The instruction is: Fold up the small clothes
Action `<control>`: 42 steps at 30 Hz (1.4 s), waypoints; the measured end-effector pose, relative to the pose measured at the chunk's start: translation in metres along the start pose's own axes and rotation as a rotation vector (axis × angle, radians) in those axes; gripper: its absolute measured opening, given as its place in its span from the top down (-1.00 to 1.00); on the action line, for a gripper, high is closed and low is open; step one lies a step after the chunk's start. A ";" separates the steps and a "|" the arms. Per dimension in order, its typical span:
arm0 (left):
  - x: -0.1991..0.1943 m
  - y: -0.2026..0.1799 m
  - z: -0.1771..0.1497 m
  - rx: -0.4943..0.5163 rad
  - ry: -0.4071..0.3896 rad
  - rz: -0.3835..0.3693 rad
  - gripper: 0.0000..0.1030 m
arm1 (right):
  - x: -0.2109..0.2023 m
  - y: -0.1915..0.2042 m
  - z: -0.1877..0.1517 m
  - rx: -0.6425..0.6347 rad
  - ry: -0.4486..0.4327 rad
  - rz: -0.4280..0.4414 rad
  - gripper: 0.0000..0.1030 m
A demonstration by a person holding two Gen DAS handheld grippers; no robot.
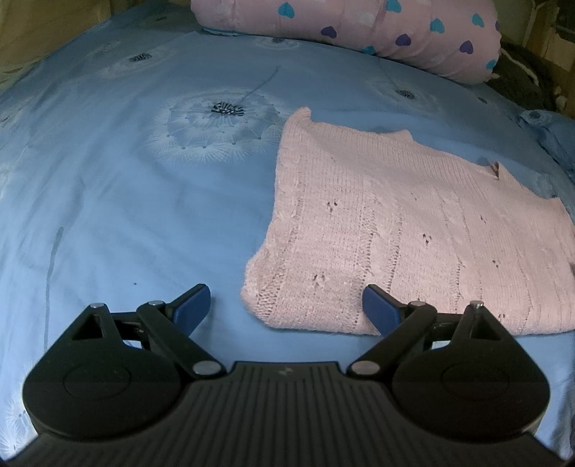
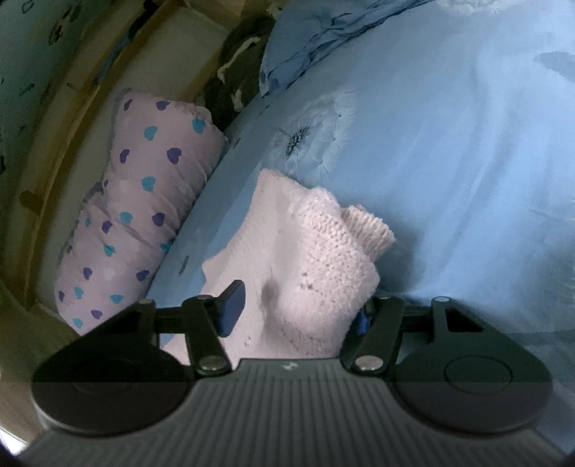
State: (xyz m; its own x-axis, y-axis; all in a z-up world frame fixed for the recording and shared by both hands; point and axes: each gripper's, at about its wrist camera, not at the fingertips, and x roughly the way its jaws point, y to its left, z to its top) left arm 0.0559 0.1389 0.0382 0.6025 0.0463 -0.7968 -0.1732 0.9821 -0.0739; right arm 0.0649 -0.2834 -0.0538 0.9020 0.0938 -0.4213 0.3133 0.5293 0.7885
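Left claw (image 1: 286,309) is hovering spread wide and empty above the pale pink knitted sweater (image 1: 413,233) lying flat on the blue dandelion-print bed sheet (image 1: 125,197). Right claw (image 2: 300,310) is pinching a raised bunch of that sweater (image 2: 309,258) beside the pink heart-patterned rolled quilt (image 2: 136,215).

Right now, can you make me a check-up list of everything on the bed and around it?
Surface: blue dandelion bedsheet, smooth.
Job's things: pink sweater, mostly flat on the sheet; one part bunched up.
Clutter: heart-print pink bundle at the bed's edge; crumpled blue pillow.
Grippers: left hand-held gripper open over the sweater's near corner; right hand-held gripper closed on the bunched knit.
Cables: nothing seen.
Surroundings: dark cloth beside the bed.
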 end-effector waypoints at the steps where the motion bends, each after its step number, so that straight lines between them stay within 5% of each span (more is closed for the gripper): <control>1: 0.000 0.001 0.000 0.000 0.000 -0.001 -0.83 | 0.001 0.000 0.000 0.000 -0.001 0.002 -0.20; 14: -0.001 0.001 0.000 -0.002 0.001 0.000 -0.83 | 0.005 0.001 0.003 -0.043 0.024 0.007 -0.12; 22: 0.000 0.001 0.001 -0.004 0.001 0.001 -0.83 | 0.007 -0.002 0.007 -0.050 0.028 -0.017 0.36; 42: -0.002 0.002 0.005 0.010 -0.012 0.017 -0.83 | -0.010 0.066 0.014 -0.334 0.041 0.083 0.47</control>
State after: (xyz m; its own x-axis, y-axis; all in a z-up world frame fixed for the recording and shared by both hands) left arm 0.0587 0.1416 0.0424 0.6086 0.0653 -0.7908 -0.1761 0.9829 -0.0544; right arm 0.0809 -0.2614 0.0086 0.9058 0.1782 -0.3844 0.1186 0.7644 0.6338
